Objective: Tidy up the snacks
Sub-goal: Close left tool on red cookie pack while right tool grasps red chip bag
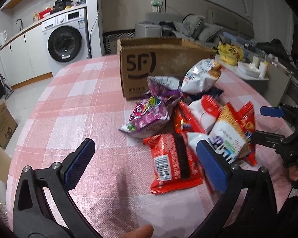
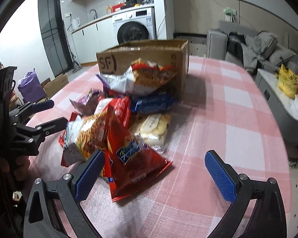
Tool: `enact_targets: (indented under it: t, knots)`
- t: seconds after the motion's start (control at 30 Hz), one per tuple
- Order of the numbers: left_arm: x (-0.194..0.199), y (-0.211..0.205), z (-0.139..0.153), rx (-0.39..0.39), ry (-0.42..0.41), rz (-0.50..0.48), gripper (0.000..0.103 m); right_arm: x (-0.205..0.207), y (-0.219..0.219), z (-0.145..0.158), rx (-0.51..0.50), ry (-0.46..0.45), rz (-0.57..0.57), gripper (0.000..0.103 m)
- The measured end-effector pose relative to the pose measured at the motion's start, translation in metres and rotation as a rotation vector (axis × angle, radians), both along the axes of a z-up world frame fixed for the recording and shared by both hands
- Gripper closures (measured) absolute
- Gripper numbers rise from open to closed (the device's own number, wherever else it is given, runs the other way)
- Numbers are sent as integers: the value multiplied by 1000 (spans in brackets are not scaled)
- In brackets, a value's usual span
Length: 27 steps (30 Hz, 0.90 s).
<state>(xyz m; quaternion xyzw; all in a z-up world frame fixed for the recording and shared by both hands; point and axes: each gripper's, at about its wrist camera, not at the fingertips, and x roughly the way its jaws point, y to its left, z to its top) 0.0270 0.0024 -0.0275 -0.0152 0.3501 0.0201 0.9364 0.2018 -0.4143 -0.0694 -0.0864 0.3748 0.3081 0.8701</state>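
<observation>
A: Snacks (image 2: 125, 123) lie in a loose heap on the counter (image 2: 238, 123), right against the front of the open cardboard box (image 2: 149, 59).

B: And each gripper?

A: The left gripper (image 1: 145, 158) has its fingers wide apart and holds nothing; one pad sits beside a red packet (image 1: 172, 166). The right gripper (image 2: 155, 168) is spread open too, straddling a red bag (image 2: 133, 158).

B: How would you take it?

A: I'd judge it best to pinch one bag by its sealed edge, lift it clear of its neighbours, then drop it into the box.

B: How many?

A: One box. Roughly eight bags show, but they overlap and blur, so I can't count exactly.
</observation>
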Motion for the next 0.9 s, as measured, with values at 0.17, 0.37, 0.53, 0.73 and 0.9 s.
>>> enact_targets:
  t: [0.17, 0.37, 0.53, 0.73, 0.9]
  knots:
    - [10, 2, -9, -33, 56, -19, 1, 6, 7, -11, -20, 46, 20, 6]
    - [20, 8, -17, -81, 89, -30, 1, 20, 5, -12, 3, 99, 43, 9]
    - [22, 17, -16, -77, 96, -19, 1, 22, 3, -12, -25, 81, 30, 9]
    - [26, 32, -16, -92, 99, 14, 1, 27, -15, -8, -36, 75, -19, 9]
    - [31, 18, -26, -50, 148, -49, 1, 26, -7, -12, -31, 105, 36, 11]
